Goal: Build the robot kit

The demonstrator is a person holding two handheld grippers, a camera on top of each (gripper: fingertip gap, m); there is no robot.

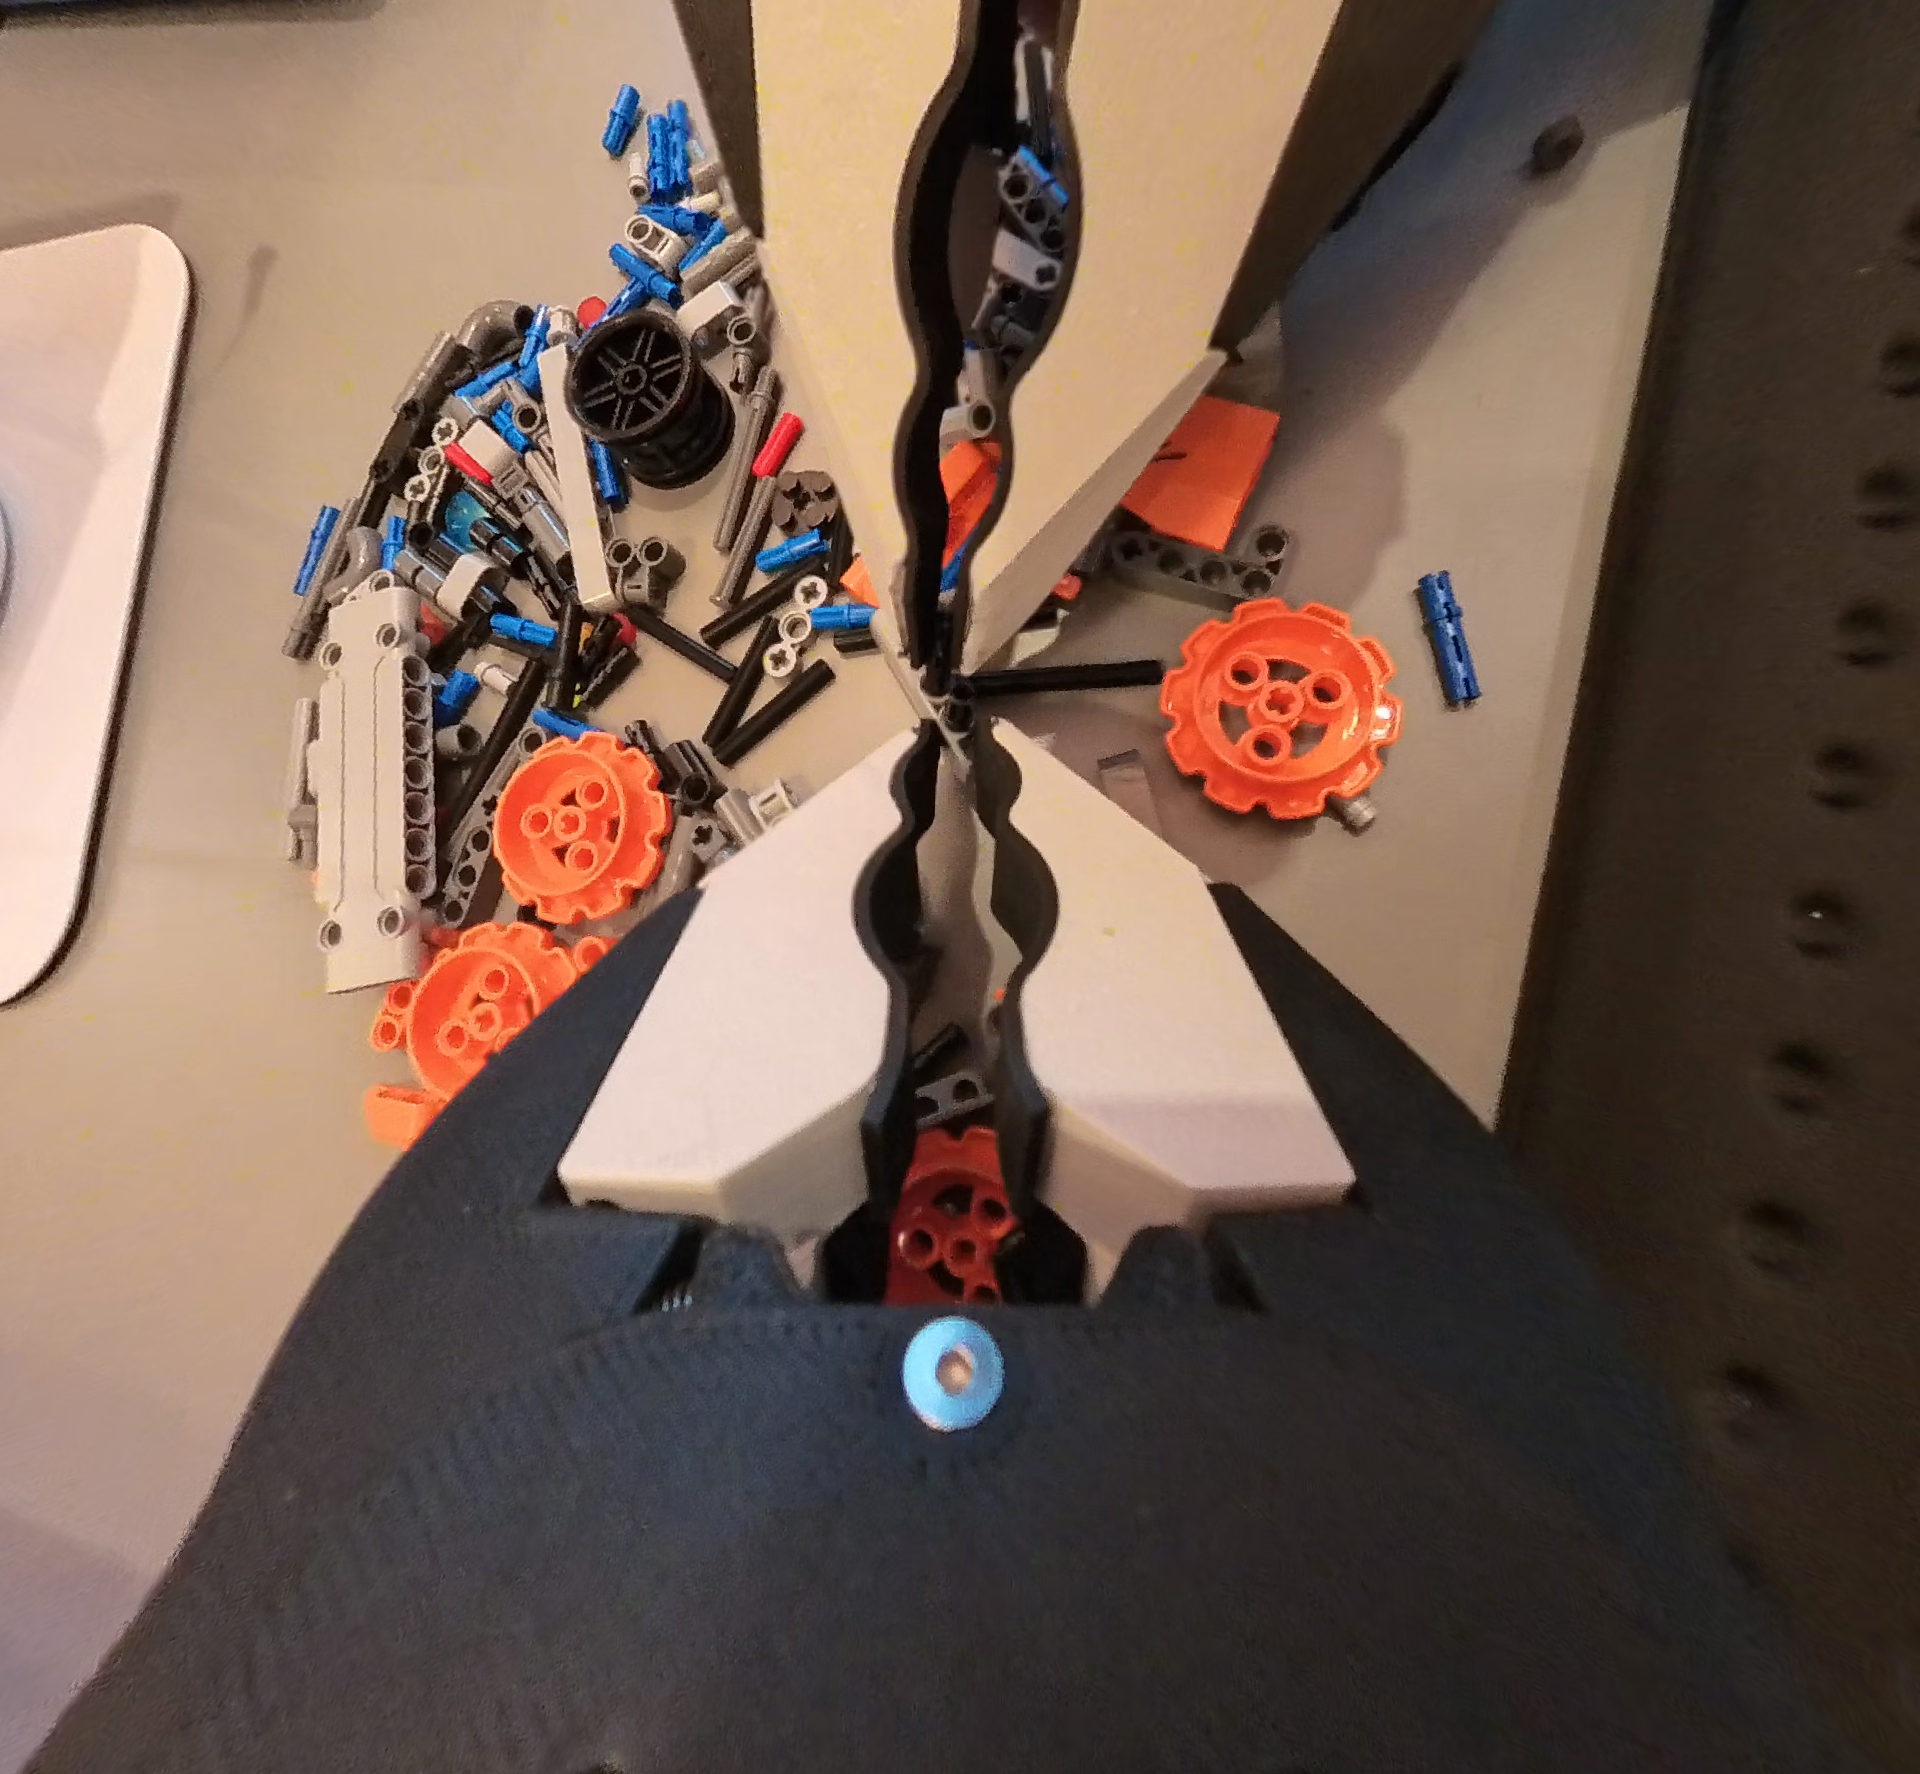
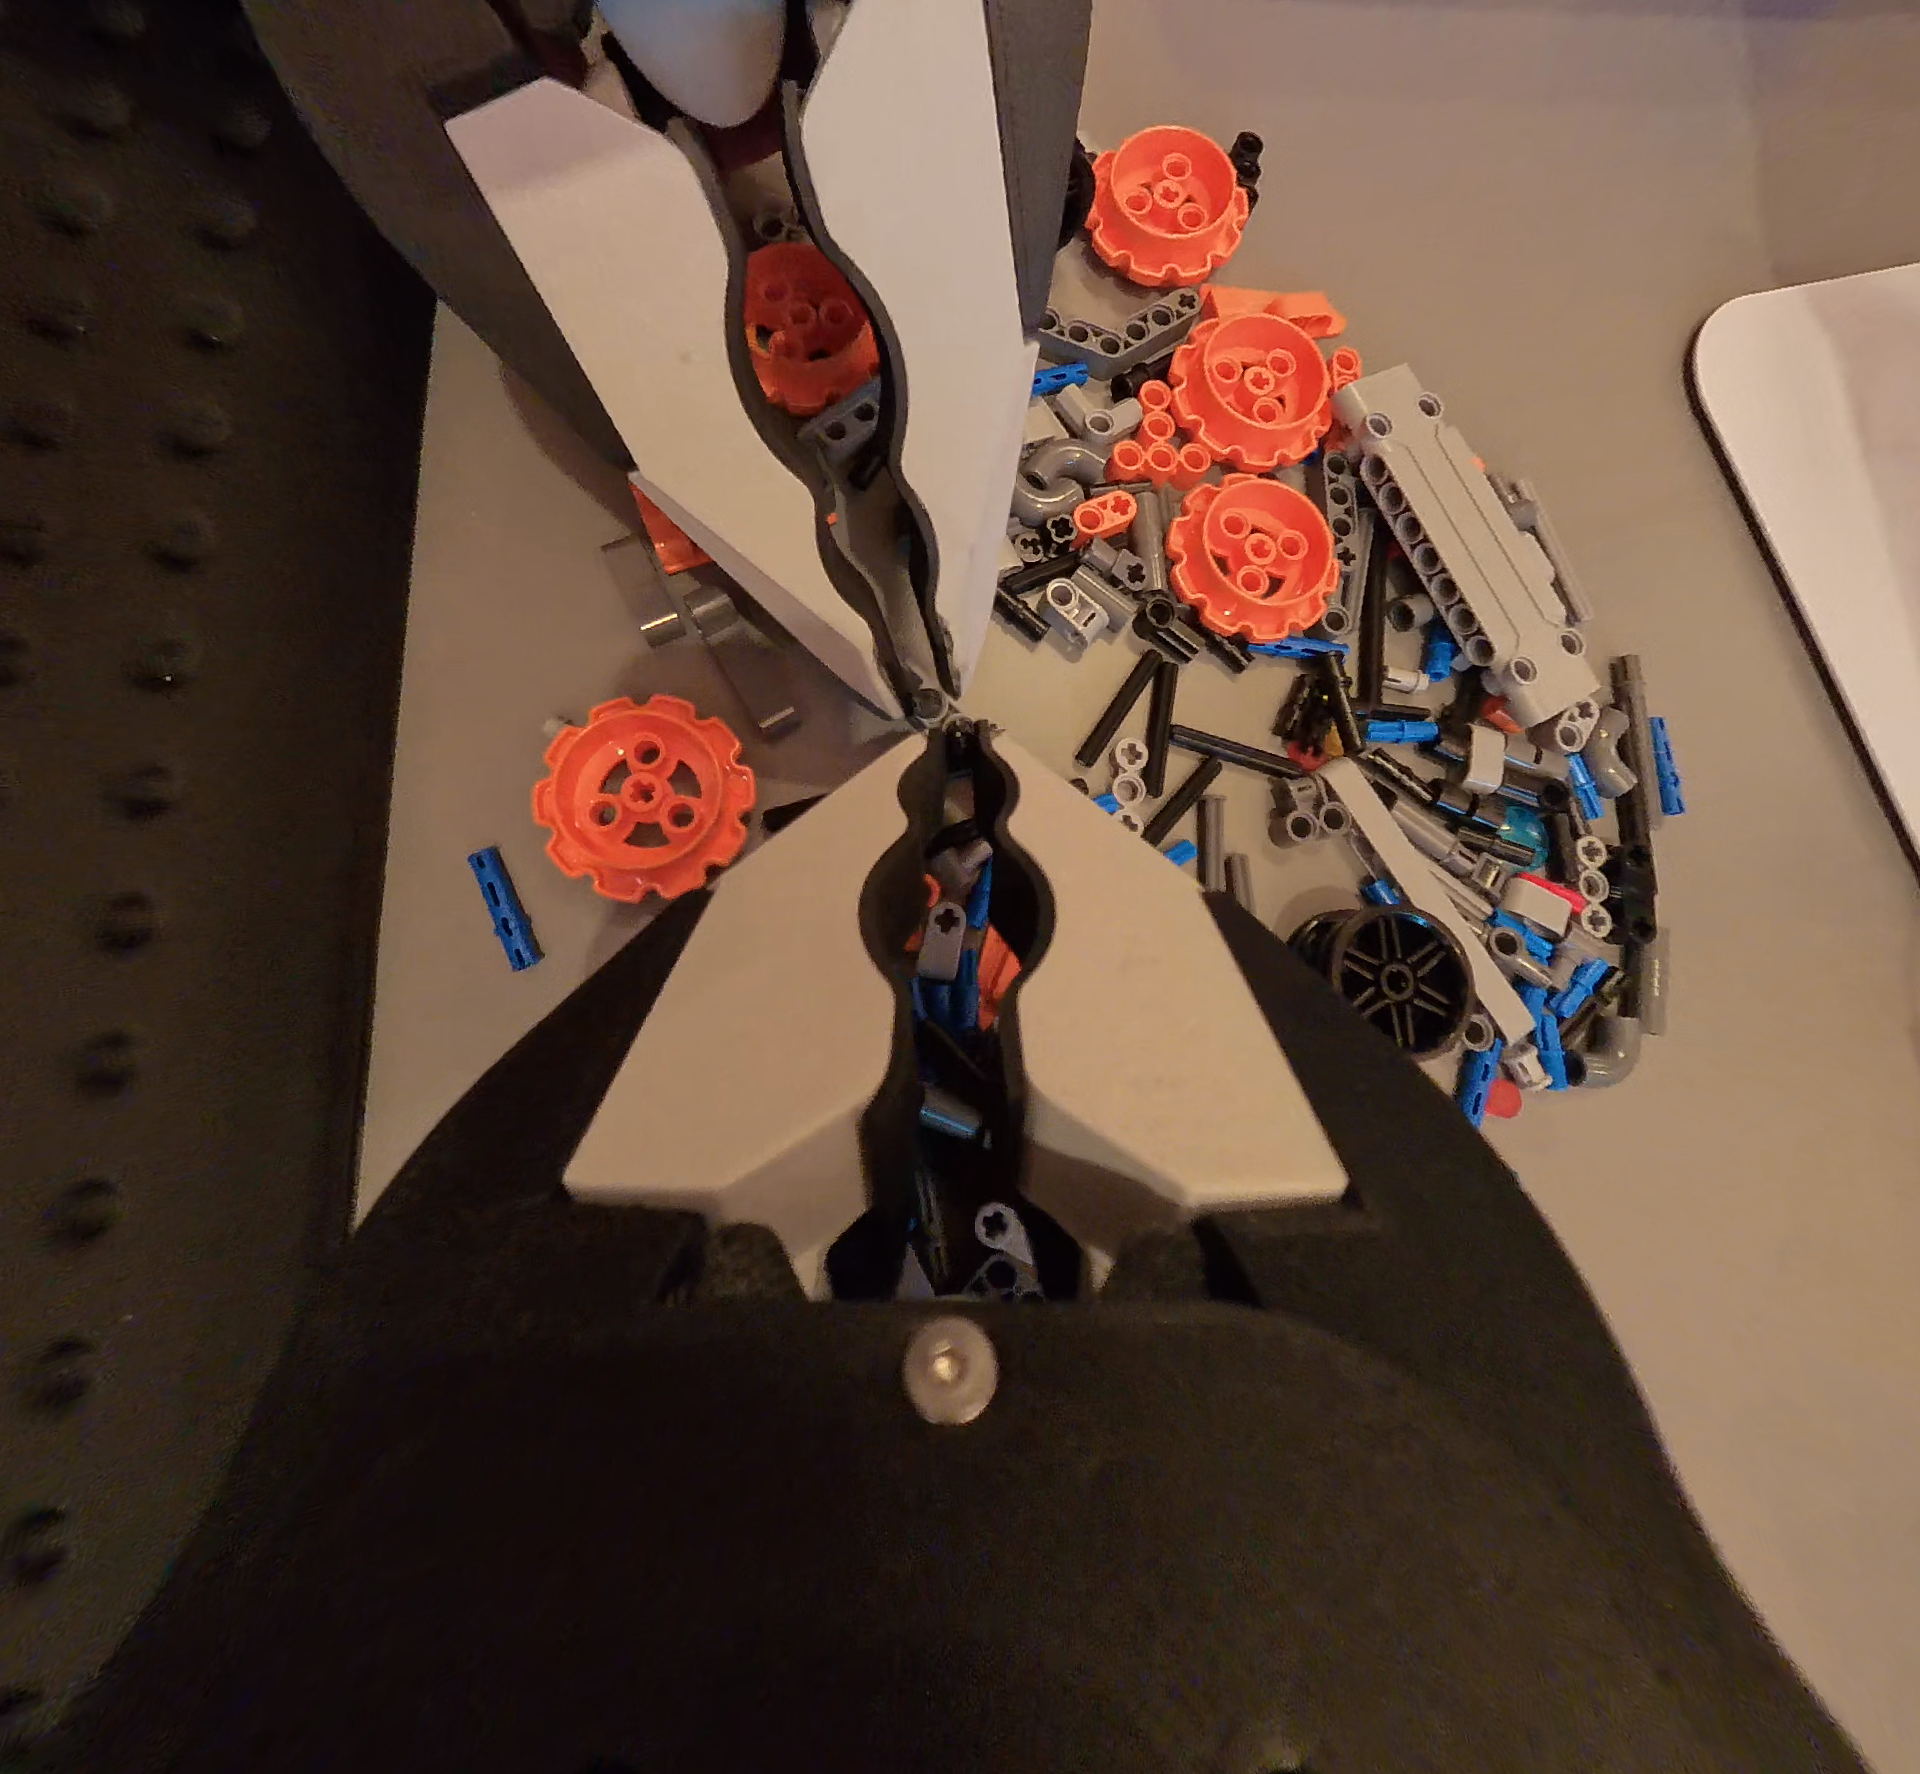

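Both the left gripper [image 1: 940, 737] and right gripper [image 2: 951, 737] are pressed together, tip to tip, on a small dark pin [image 1: 951, 690] above the table [image 1: 260, 1153]. Whether each truly pinches it cannot be told. The grips are best kept steady and aligned.

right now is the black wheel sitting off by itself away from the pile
No, the black wheel lies in the pile of small parts, with blue pins and grey pieces right against it; the lone one is an orange gear.

black axle [image 1: 1070, 677], pinched by both grippers' tips
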